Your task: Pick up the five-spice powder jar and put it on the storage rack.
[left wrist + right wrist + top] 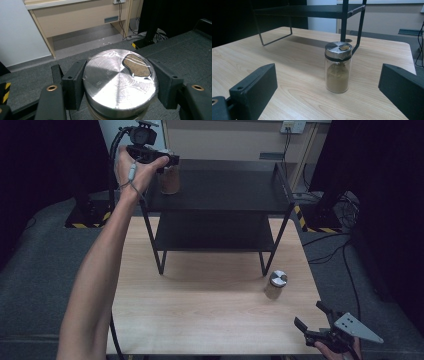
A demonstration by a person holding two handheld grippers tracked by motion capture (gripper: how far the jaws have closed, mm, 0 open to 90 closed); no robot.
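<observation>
A glass spice jar (170, 181) of brown powder with a silver lid (112, 82) stands at the left end of the black rack's top shelf (225, 187). My left gripper (166, 162) is shut on it, one jaw pressed against each side of the lid. A second spice jar (275, 284) of the same kind stands upright on the wooden table (200, 310), just outside the rack's front right leg. My right gripper (310, 315) hovers open at the table's near right corner. It points at that jar (337, 71), which sits well beyond its jaws.
The rack has a lower shelf (215, 232) and thin legs (267, 257) standing on the far half of the table. Behind it are a beige cabinet (225, 140) and floor cables (325, 200). Dark foam mats (35, 270) flank the table.
</observation>
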